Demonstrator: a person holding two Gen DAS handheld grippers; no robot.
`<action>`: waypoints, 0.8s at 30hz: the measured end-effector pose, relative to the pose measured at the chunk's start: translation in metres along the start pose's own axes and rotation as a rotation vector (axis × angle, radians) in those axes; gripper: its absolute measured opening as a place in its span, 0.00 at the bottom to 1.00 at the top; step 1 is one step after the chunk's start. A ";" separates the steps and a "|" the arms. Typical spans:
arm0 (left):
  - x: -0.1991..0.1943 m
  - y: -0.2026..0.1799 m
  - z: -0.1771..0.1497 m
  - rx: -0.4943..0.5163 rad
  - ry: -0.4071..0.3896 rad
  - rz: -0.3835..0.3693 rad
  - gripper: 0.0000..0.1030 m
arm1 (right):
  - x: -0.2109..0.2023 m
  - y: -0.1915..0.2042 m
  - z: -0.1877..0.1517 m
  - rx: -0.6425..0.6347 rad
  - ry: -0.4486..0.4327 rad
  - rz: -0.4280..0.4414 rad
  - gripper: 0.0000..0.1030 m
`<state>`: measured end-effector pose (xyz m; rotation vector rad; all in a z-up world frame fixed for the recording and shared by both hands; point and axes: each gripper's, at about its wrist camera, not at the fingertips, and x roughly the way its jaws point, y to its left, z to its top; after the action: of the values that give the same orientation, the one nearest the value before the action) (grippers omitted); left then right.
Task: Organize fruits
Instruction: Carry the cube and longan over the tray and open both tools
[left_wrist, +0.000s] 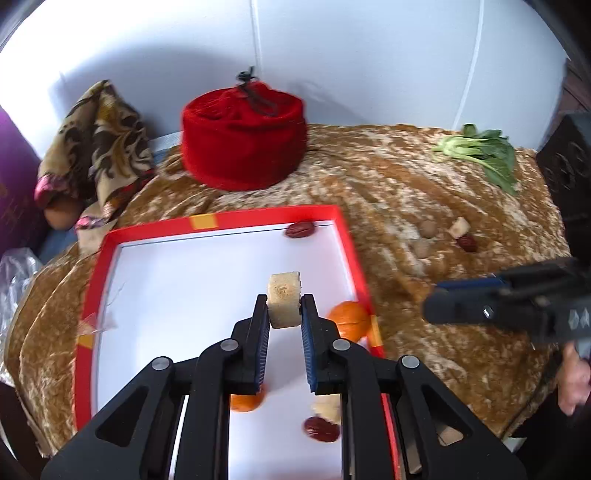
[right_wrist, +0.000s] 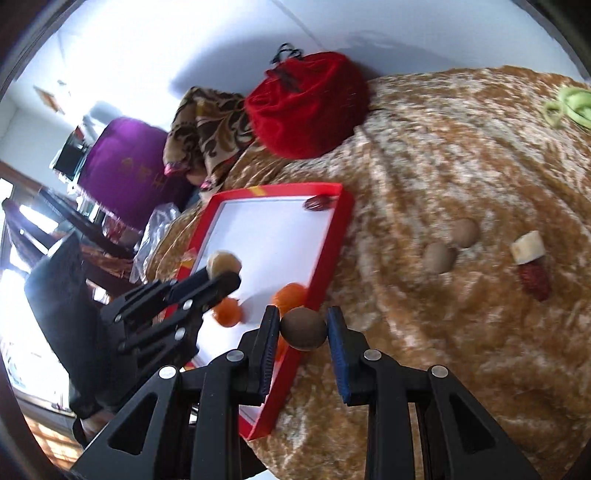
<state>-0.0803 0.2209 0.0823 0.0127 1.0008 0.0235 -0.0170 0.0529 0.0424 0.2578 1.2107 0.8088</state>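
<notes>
Two hand-held grippers are seen over a tabletop (left_wrist: 424, 192) covered with mottled brown cloth. The left hand-held gripper (left_wrist: 284, 308) is clamped on a pale cube-shaped fruit piece (left_wrist: 283, 299), held above the white floor of a red-rimmed tray (left_wrist: 266, 215). Within the tray are noted: a red date (left_wrist: 300, 229) at the far edge, an orange (left_wrist: 348, 320) against the right rim, a second orange (left_wrist: 246, 402) partly hidden beneath the left finger, and another red date (left_wrist: 321, 429) just beside a pale chunk (left_wrist: 327, 408) near the lower right.

The right hand-held gripper (right_wrist: 303, 328) is closed on a round brown fruit (right_wrist: 303, 328), held over the tray's near corner in the right wrist view. On the cloth to the right of the tray, two round beige fruits (right_wrist: 439, 257) are seen near each other, and farther right a pale piece (right_wrist: 527, 247) touching a red date (right_wrist: 535, 282).

Against the wall, a red velvet pouch (left_wrist: 243, 142) and a patterned cloth (left_wrist: 98, 147) are recorded. Leafy greens (left_wrist: 480, 151) lie at the far right.
</notes>
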 end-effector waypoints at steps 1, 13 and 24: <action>0.001 0.004 -0.001 -0.013 0.006 0.004 0.14 | 0.003 0.006 -0.003 -0.017 0.004 0.005 0.26; 0.019 0.020 -0.003 -0.054 0.064 0.083 0.14 | 0.039 0.050 -0.036 -0.167 0.058 0.056 0.26; 0.027 0.020 -0.002 -0.039 0.079 0.122 0.14 | 0.064 0.085 -0.074 -0.309 0.140 0.080 0.26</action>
<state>-0.0680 0.2412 0.0586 0.0375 1.0773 0.1557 -0.1119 0.1388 0.0181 -0.0040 1.1915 1.0845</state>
